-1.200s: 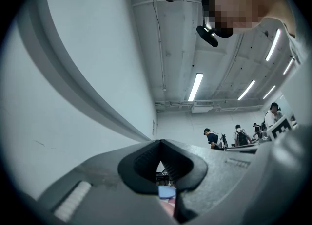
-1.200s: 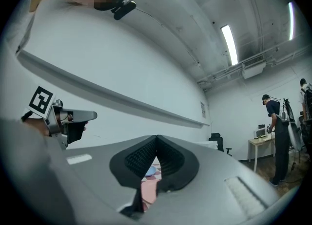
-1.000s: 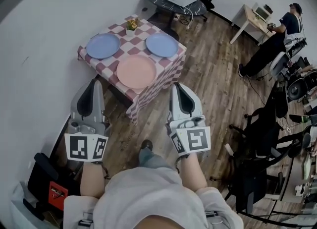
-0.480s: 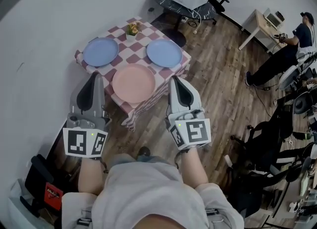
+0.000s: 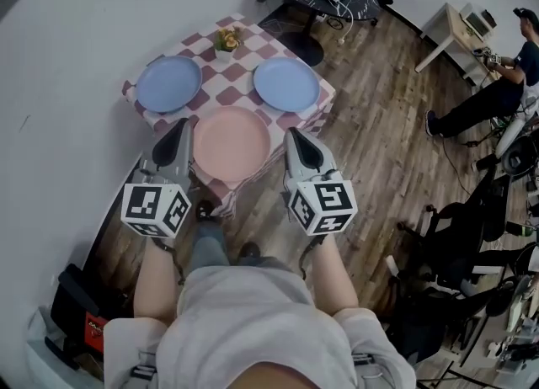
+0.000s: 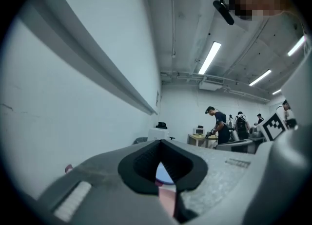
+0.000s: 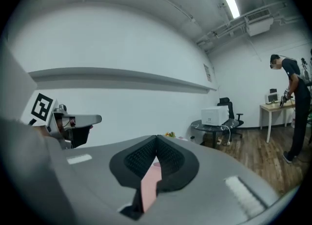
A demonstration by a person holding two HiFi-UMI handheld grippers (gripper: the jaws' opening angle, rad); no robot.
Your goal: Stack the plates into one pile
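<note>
Moved both in toward the checkered-cloth table (image 5: 221,86): my left gripper (image 5: 180,126) and right gripper (image 5: 296,134) flank the round pink plate (image 5: 232,143), jaws closed, empty. Behind it: left blue plate (image 5: 168,84), right blue plate (image 5: 286,84), apart.

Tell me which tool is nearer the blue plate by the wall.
Left. The left tool is just short of that blue plate, beside the pink plate and its left rim; the right tool is beside the opposite rim, nearer the other blue plate.
</note>
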